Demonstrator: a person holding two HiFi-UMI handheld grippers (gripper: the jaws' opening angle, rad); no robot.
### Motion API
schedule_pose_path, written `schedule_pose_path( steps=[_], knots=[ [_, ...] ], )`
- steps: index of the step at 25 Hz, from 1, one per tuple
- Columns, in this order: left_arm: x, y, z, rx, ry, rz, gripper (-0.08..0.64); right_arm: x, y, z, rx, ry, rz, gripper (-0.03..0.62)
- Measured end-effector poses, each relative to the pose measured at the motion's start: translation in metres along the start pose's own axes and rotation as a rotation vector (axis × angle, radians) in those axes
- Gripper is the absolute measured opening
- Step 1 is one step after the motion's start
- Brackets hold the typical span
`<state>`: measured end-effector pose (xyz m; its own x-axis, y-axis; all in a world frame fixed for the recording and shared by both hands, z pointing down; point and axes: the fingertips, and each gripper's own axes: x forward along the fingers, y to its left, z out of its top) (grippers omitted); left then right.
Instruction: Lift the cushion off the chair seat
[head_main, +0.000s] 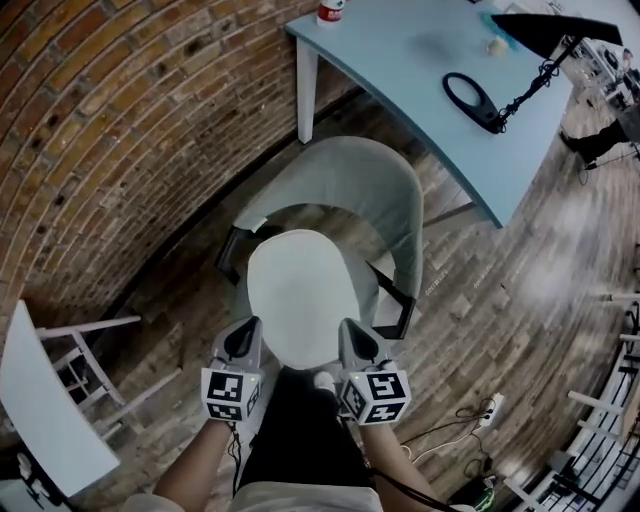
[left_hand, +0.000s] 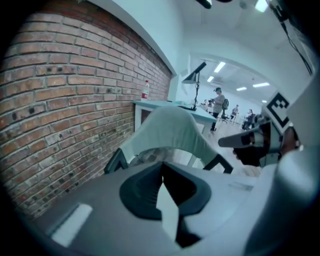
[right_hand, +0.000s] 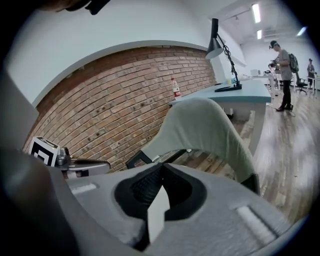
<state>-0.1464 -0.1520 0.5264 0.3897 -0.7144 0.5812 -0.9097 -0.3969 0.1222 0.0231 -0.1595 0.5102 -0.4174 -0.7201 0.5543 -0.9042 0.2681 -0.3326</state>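
A white oval cushion (head_main: 300, 295) lies on the seat of a chair with a curved grey backrest (head_main: 360, 175). My left gripper (head_main: 249, 324) hangs at the cushion's near left edge and my right gripper (head_main: 351, 326) at its near right edge. Whether either touches the cushion I cannot tell. In the left gripper view my left gripper (left_hand: 162, 164) is shut, tips together, and the backrest (left_hand: 170, 127) rises just beyond. In the right gripper view my right gripper (right_hand: 161, 166) is likewise shut below the backrest (right_hand: 200, 125). A white sliver shows under each pair of closed tips. Neither gripper holds anything.
A brick wall (head_main: 110, 130) curves along the left. A light blue table (head_main: 420, 70) behind the chair carries a bottle (head_main: 330, 10) and a black lamp base (head_main: 470, 100). A white table (head_main: 40, 400) stands at near left. A power strip (head_main: 490, 408) lies on the wooden floor. People stand far off (right_hand: 285, 75).
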Motion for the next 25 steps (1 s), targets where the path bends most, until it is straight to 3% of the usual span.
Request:
schedule_pose_path(
  steps=[13,25],
  knots=[
    [0.074,0.046,-0.088,-0.013,0.061,0.022,-0.008,0.055,-0.060,-0.083,0.099,0.007,-0.104,-0.002],
    [0.116,0.052,-0.133,-0.013,0.095,0.032,-0.008,0.102,-0.087,-0.127,0.039,0.075,-0.134,0.000]
  ],
)
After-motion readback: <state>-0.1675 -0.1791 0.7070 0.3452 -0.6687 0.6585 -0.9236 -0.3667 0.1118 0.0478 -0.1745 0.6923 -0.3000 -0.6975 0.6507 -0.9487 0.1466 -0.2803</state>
